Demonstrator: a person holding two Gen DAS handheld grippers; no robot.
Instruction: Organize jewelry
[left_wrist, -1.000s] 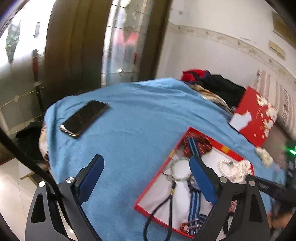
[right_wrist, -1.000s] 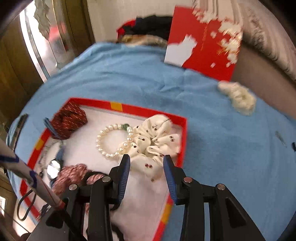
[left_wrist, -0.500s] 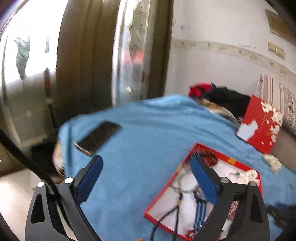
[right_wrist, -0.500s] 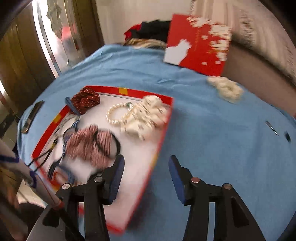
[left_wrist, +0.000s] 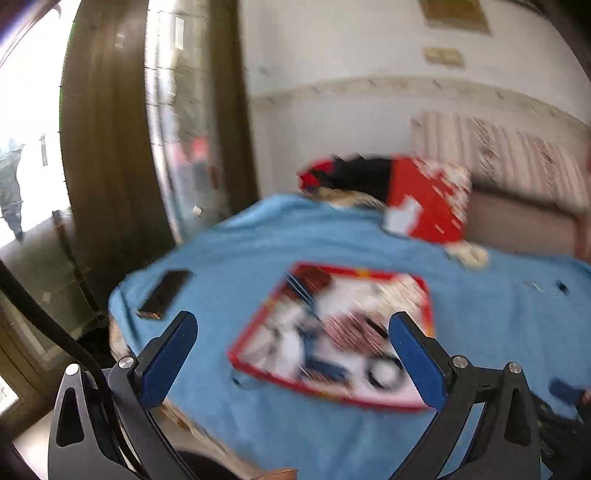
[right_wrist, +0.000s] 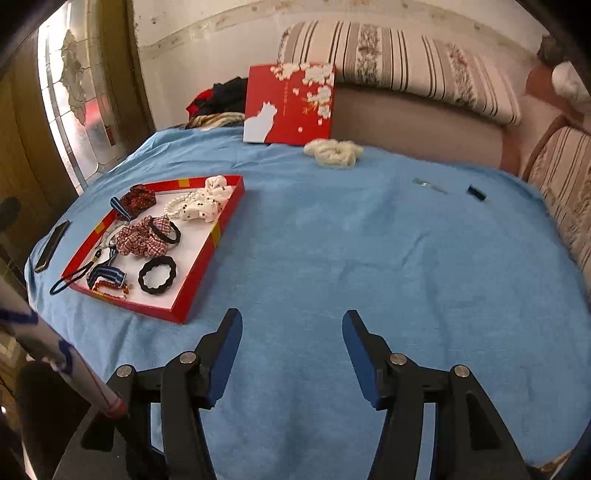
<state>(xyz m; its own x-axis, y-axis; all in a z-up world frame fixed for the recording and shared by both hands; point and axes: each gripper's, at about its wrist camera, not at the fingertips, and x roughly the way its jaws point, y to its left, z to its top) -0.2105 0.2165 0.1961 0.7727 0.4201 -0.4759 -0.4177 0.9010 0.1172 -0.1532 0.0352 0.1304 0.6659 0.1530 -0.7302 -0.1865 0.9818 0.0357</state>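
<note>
Progress looks far along, judging by the layout: most pieces already sit inside the red tray (right_wrist: 218, 229), which lies on the blue cloth (right_wrist: 351, 251) covering the worktop, toward its left side in the right wrist view.

Count inside the tray, approx.: 3 fabric scrunchies, i.e. a white dotted scrunchie (right_wrist: 207, 199), a pink plaid scrunchie (right_wrist: 142, 240) and a dark red scrunchie (right_wrist: 138, 197); 2 black hair ties, one plain tie (right_wrist: 158, 276) lying alone, one looped on the plaid scrunchie; 1 pearl bracelet (right_wrist: 175, 206) touching the white dotted one; 1 red bead bracelet (right_wrist: 110, 290) at the near edge; a blue striped strap, prob. a watch, w/ a dark cord loop (right_wrist: 68, 280) hanging out over the tray rim.

Left to do, as far as you can see: 1 fluffy cream scrunchie (right_wrist: 334, 151) lies outside, well apart from the tray, just in front of the red lid (right_wrist: 290, 105) propped at the back. 2 small items lie far right on the cloth, a clear clip-like piece (right_wrist: 428, 184) and a small dark piece (right_wrist: 476, 192); too small to ID.

Your left hand-held gripper (left_wrist: 291, 354) is spread wide, nothing between the jaws; its view is blurred. Your right hand-held gripper (right_wrist: 291, 354) has just been opening, and it's released w/ only bare cloth under it. 1 phone (right_wrist: 51, 245) lies left of the tray, not part of the job.
</note>
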